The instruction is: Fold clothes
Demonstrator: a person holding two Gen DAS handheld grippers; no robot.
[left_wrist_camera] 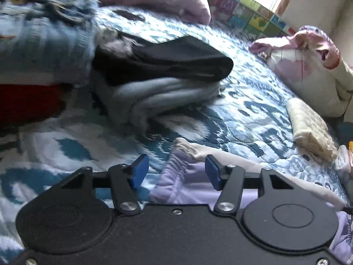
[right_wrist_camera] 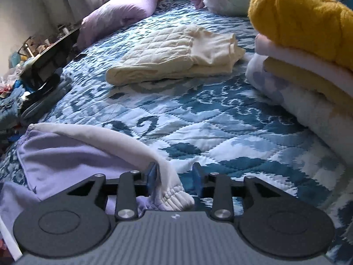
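Lilac garment on blue-white quilt — pillows, bright window beyond.

No text, label, brand or number is legible in either view; the colourful patterned border at the bed's far edge is too blurred to read.

Left gripper: matte black body w/ fine speckled texture, two round discs at 8 and 4 o'clock, silver pivot rivets, small screws along the base, black linkage arms w/ triangular cut-outs, blue pads. Right gripper: same black linkage and discs, silver rivets, but centre plate is grey w/ ribbed lines; blue pads.
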